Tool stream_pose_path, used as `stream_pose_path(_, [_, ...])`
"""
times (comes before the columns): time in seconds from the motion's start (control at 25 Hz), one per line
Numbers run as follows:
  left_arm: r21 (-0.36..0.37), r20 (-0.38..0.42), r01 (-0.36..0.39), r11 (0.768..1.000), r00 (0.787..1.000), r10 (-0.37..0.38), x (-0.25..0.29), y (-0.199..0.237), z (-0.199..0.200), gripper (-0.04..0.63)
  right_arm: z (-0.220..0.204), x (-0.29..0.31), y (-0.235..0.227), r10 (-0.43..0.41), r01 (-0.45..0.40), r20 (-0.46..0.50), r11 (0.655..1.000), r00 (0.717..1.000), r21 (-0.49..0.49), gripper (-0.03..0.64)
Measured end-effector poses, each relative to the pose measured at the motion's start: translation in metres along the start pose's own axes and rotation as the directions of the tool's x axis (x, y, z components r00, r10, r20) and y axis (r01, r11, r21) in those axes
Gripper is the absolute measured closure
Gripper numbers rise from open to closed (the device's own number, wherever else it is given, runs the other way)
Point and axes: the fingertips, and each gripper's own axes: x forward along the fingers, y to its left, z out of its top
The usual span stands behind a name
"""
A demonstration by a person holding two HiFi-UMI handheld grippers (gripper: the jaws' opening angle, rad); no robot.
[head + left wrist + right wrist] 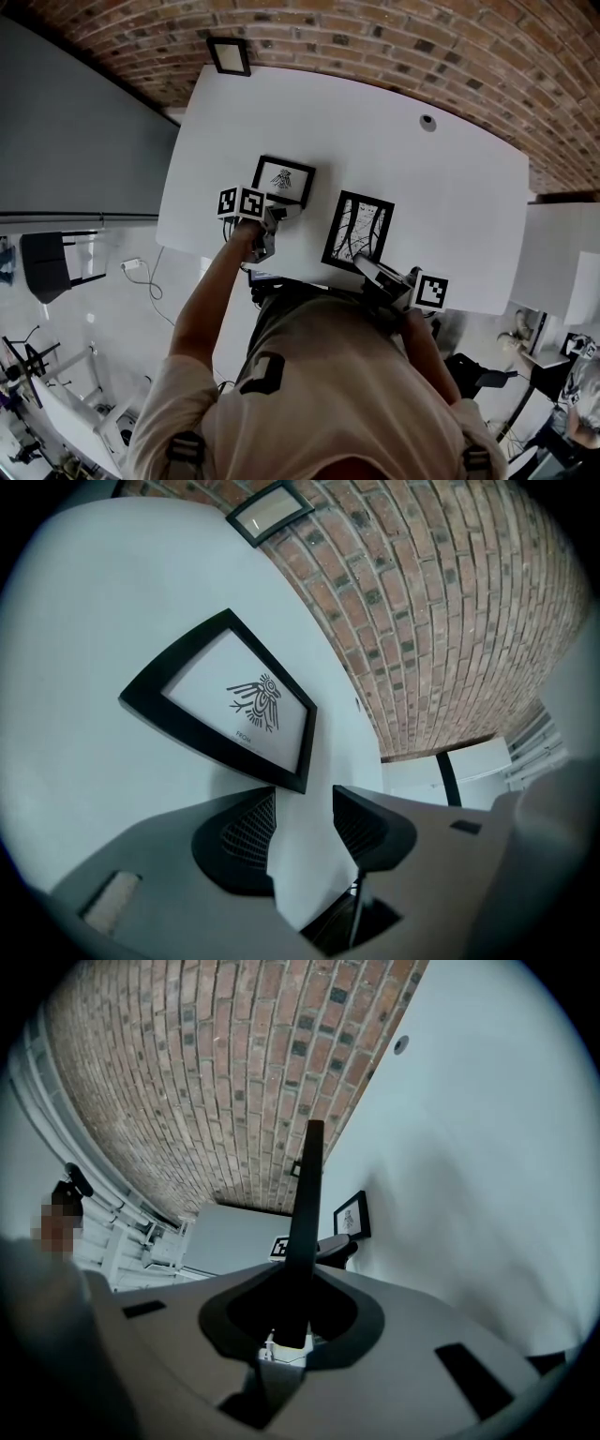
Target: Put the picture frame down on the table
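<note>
A black picture frame with a branch drawing (357, 230) sits low over the white table (450, 187). My right gripper (364, 266) is shut on its near edge. In the right gripper view this frame (306, 1204) shows edge-on between the pads, parallel to the tabletop; I cannot tell whether it touches. A second black frame with a bird drawing (282, 180) lies flat further left. My left gripper (279, 217) hovers just short of it, open with nothing between its fingers. The bird frame (225, 700) lies ahead of the left gripper (305, 822).
A small empty black frame (229, 54) leans against the brick wall at the table's far left corner. There is a round cable hole (427, 122) near the far edge. A grey panel (75, 141) stands left of the table, and white furniture (562, 258) stands to the right.
</note>
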Motion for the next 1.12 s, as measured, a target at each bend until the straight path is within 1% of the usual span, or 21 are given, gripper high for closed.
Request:
stream_pose_path(0.24, [0.022,0.018,-0.018,1.0,1.0,0.018,0.0,0.011,0.004,0.41,-0.004,0.001,0.001,-0.007,0.007,0.004,1.0,1.0,-0.009,0.577])
stream_pose_path(0.4, [0.024,0.023,-0.007,1.0,1.0,0.007,-0.002,0.013,0.006,0.411,-0.005,0.0,0.002,-0.014,0.015,0.017,1.0,1.0,-0.007,0.577])
stream_pose_path(0.88, [0.072,0.023,-0.01,0.997,1.0,0.008,-0.004,0.011,0.009,0.411,-0.008,-0.002,0.006,-0.019,0.02,0.031,0.999,0.999,-0.026,0.577])
stream_pose_path(1.0, [0.11,0.034,0.0,0.994,0.999,-0.004,-0.017,0.002,0.006,0.411,-0.009,0.0,0.009,-0.021,0.022,0.029,0.999,0.999,-0.042,0.577])
stream_pose_path(1.12, [0.186,0.072,-0.005,0.983,0.997,-0.009,-0.036,-0.009,0.003,0.411,-0.009,0.002,0.013,-0.02,0.022,0.034,0.998,0.999,-0.06,0.577])
